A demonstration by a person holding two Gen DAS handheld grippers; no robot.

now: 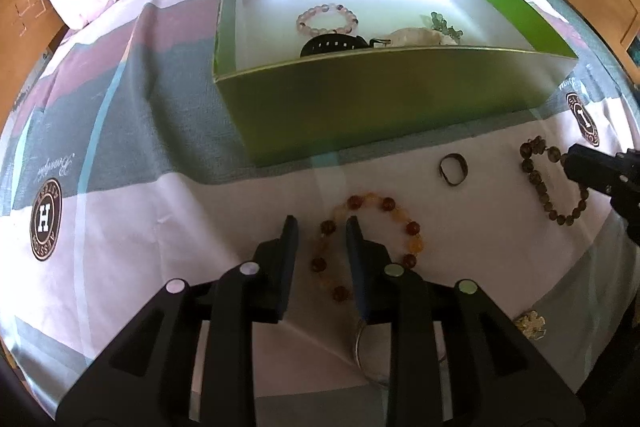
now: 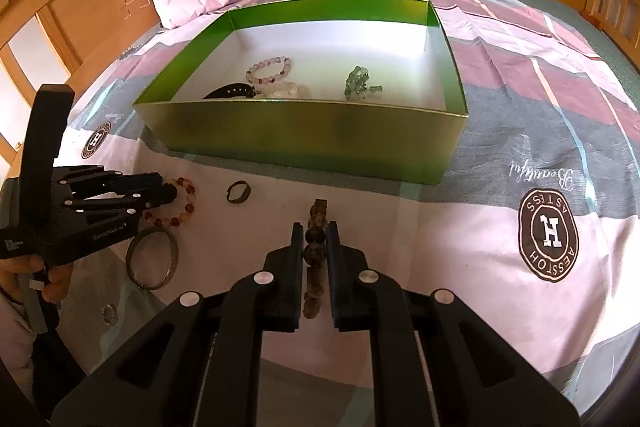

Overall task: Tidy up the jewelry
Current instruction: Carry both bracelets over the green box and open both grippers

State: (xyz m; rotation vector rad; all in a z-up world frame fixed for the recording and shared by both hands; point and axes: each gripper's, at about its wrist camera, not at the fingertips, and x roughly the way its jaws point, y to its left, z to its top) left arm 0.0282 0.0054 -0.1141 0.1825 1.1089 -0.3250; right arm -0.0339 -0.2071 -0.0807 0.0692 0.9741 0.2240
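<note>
Right hand-held gripper (image 2: 314, 229) squeezing the dark bead bracelet (image 2: 315, 251); left hand-held gripper (image 1: 320, 223) open around the orange bead bracelet (image 1: 370, 247). Might slip off before reaching the green box (image 2: 304, 135).

Two low wrist views, shared box (image 1: 360, 99)

Dark bead bracelet (image 2: 315, 254) pinched between tongs, amber bracelet (image 1: 370, 247) flat nearby.

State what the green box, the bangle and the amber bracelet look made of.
Green box: likely cardboard, satin metallic outside, white inside, with thin straight walls. Bangle: seemingly metal, a thin grey ring with a sheen. Amber bracelet: translucent orange-brown beads, stone, glass or resin.
</note>
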